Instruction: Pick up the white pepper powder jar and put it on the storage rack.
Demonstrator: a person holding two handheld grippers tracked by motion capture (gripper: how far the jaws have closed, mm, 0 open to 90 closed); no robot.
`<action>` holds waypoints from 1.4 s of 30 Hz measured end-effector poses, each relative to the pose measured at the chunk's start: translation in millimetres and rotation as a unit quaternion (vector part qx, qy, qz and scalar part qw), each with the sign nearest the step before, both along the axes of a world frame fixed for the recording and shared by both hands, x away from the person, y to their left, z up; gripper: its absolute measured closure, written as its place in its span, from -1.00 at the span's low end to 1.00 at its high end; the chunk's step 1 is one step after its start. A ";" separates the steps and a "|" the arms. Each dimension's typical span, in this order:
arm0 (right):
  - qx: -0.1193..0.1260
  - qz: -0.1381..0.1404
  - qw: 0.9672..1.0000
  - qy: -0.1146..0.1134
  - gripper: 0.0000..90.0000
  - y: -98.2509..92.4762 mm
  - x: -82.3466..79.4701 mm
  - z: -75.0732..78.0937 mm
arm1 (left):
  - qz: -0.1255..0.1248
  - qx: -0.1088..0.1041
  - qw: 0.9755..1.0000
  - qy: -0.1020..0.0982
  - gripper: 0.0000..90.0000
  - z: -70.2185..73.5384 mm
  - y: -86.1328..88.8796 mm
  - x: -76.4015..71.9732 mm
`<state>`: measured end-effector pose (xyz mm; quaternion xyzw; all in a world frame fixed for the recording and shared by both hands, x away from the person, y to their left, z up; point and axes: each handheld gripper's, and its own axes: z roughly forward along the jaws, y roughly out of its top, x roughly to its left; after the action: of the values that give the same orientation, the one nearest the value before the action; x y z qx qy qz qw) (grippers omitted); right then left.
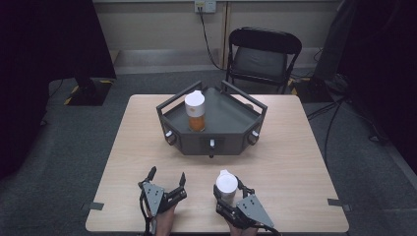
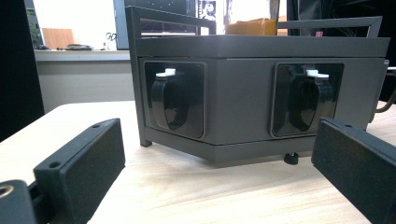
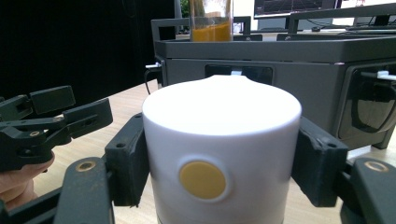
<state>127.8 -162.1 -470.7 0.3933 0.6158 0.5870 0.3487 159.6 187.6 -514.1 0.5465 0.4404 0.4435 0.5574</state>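
Note:
A white-lidded bottle (image 1: pixel 226 184) stands near the table's front edge, and my right gripper (image 1: pixel 229 192) is shut on it. In the right gripper view both pads press the sides of the bottle's white lid (image 3: pixel 221 140), which carries a yellow dot. My left gripper (image 1: pixel 167 176) rests to its left, open, with nothing between its fingers (image 2: pixel 79 163). A second bottle (image 1: pixel 195 111) with a white lid and orange contents stands upright on the dark grey angular tray stand (image 1: pixel 231 118) at mid-table. In the left gripper view the stand's front wall (image 2: pixel 243 102) shows two recessed black latches.
A black folding chair (image 1: pixel 260 56) stands beyond the table's far edge. Cables run along the floor at the right. The light wooden tabletop (image 1: pixel 295 162) has bare room to either side of the stand and between the stand and my grippers.

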 end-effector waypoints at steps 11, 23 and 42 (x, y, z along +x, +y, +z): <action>-0.002 0.015 1.000 0.006 -0.33 -7.3 8.7 13.1 | 0.000 0.000 1.000 0.000 -0.96 0.1 0.0 0.0; -0.008 0.016 1.000 0.002 -0.33 -9.4 14.1 27.6 | 0.000 0.000 1.000 0.000 -0.96 0.1 0.0 0.0; -0.021 0.028 0.999 -0.011 -0.33 -12.6 24.5 46.9 | 0.000 0.000 1.000 0.000 -0.95 0.1 0.1 0.0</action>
<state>152.3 -174.7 -423.8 0.3619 0.6352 0.5877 0.3466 159.6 187.8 -514.1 0.5468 0.4403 0.4433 0.5574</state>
